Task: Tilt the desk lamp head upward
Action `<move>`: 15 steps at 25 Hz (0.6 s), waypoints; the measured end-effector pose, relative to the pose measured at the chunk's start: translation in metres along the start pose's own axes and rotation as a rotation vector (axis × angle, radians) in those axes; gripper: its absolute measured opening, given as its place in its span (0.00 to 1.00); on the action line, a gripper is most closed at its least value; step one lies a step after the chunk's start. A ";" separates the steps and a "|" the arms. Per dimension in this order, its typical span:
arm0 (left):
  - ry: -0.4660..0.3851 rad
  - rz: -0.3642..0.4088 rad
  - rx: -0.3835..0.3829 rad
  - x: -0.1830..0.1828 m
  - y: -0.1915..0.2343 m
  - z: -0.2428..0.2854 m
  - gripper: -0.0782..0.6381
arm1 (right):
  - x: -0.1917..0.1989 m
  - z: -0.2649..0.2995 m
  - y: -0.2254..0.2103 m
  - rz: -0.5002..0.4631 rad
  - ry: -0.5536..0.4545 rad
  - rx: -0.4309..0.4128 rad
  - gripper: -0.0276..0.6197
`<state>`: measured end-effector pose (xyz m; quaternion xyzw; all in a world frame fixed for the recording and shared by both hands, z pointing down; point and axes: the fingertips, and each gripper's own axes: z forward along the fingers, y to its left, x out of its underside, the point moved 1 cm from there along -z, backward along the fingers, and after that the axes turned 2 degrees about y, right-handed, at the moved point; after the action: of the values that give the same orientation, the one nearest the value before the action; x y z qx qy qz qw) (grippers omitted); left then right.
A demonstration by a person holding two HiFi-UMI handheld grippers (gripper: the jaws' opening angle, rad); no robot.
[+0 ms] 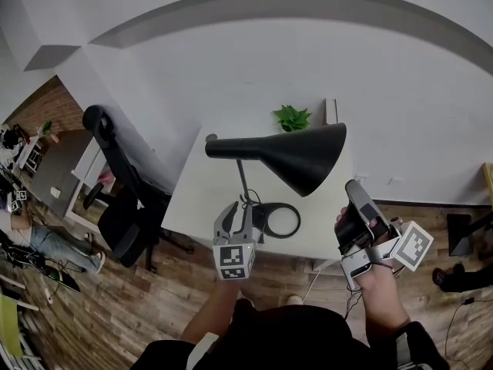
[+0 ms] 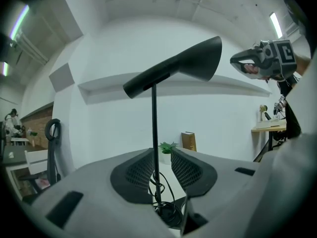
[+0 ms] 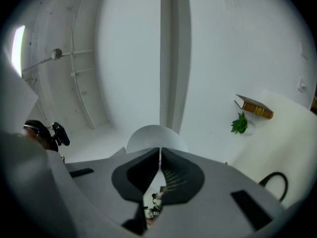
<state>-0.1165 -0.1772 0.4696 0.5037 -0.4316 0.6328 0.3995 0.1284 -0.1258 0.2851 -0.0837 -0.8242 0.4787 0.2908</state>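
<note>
Desk lamp head (image 1: pixel 296 154) over bench (image 1: pixel 202 199) centre, mouth tilted up. Likely rigid, smooth, slippery, light; grip near rim. Left tongs (image 1: pixel 239 213) apart, straddling stem (image 1: pixel 243 179). Right tongs (image 1: pixel 354 190) together, empty, 4 o'clock of head.

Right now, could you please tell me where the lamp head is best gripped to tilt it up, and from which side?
Probably the thin rim at the wide mouth of the lamp head, approached from the right, where the right gripper is shut and empty. That end sits farthest from the stem, so it should give most leverage. The left gripper, fingers open around the stem, could steady it.
</note>
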 end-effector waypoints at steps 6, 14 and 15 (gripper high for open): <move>-0.030 -0.019 0.005 -0.011 -0.012 -0.021 0.18 | 0.039 -0.029 -0.028 -0.280 0.154 0.098 0.05; -0.032 -0.088 0.093 -0.022 -0.028 -0.030 0.12 | 0.082 -0.053 -0.059 -0.890 0.362 0.268 0.04; -0.032 -0.095 0.094 -0.022 -0.029 -0.032 0.12 | 0.086 -0.056 -0.063 -0.947 0.381 0.286 0.04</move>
<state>-0.0945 -0.1392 0.4482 0.5519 -0.3836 0.6245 0.3978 0.0988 -0.0817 0.3932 0.2527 -0.6309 0.3788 0.6282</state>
